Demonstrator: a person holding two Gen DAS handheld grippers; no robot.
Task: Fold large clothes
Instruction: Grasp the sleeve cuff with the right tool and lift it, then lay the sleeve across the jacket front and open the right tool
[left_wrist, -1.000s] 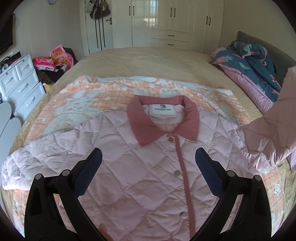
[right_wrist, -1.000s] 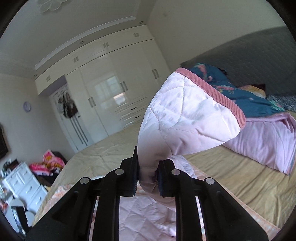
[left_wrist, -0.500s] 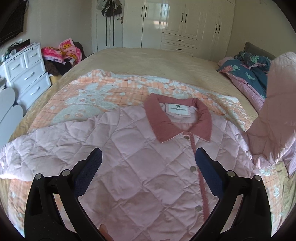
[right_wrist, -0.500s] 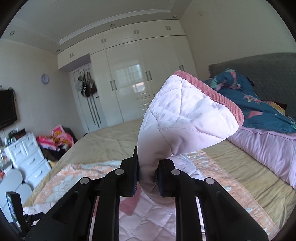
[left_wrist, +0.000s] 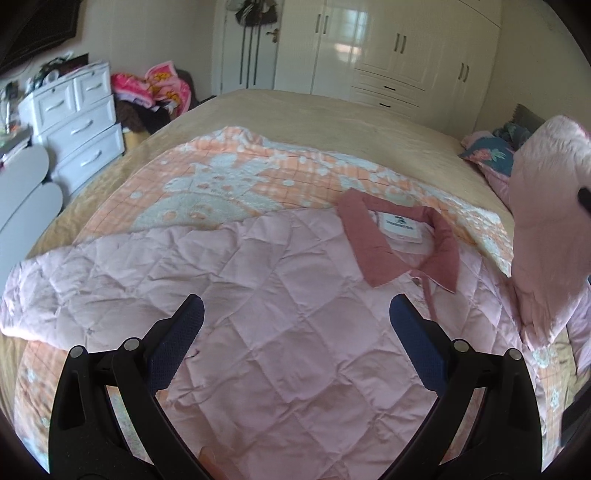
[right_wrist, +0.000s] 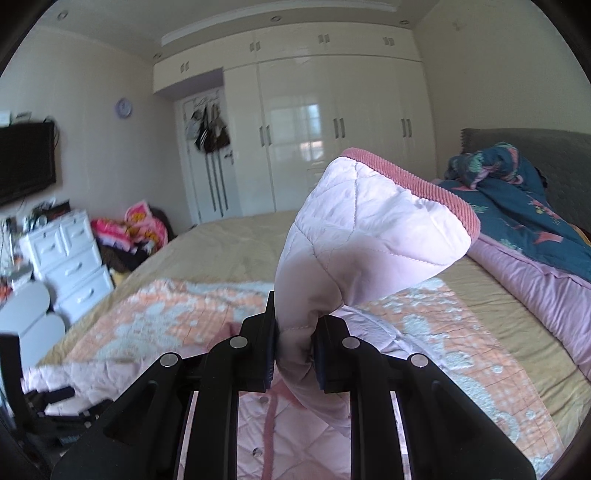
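A pale pink quilted jacket (left_wrist: 288, 295) with a darker pink collar (left_wrist: 402, 240) lies front-up on an orange and white blanket (left_wrist: 221, 177) on the bed. My left gripper (left_wrist: 295, 325) is open and empty, hovering above the jacket's chest, left of the button placket. My right gripper (right_wrist: 294, 341) is shut on the jacket's right sleeve (right_wrist: 369, 236) near its ribbed pink cuff (right_wrist: 417, 184) and holds it lifted above the bed. The raised sleeve also shows at the right edge of the left wrist view (left_wrist: 543, 221).
A white drawer unit (left_wrist: 77, 122) and a pile of bright clothes (left_wrist: 151, 88) stand left of the bed. A white wardrobe (right_wrist: 332, 136) fills the far wall. A dark blue and pink duvet (right_wrist: 524, 229) lies heaped at the grey headboard (right_wrist: 517, 144).
My left gripper has moved left over the jacket, so the collar now sits to its right. My right gripper has swung left and lower with the sleeve still held.
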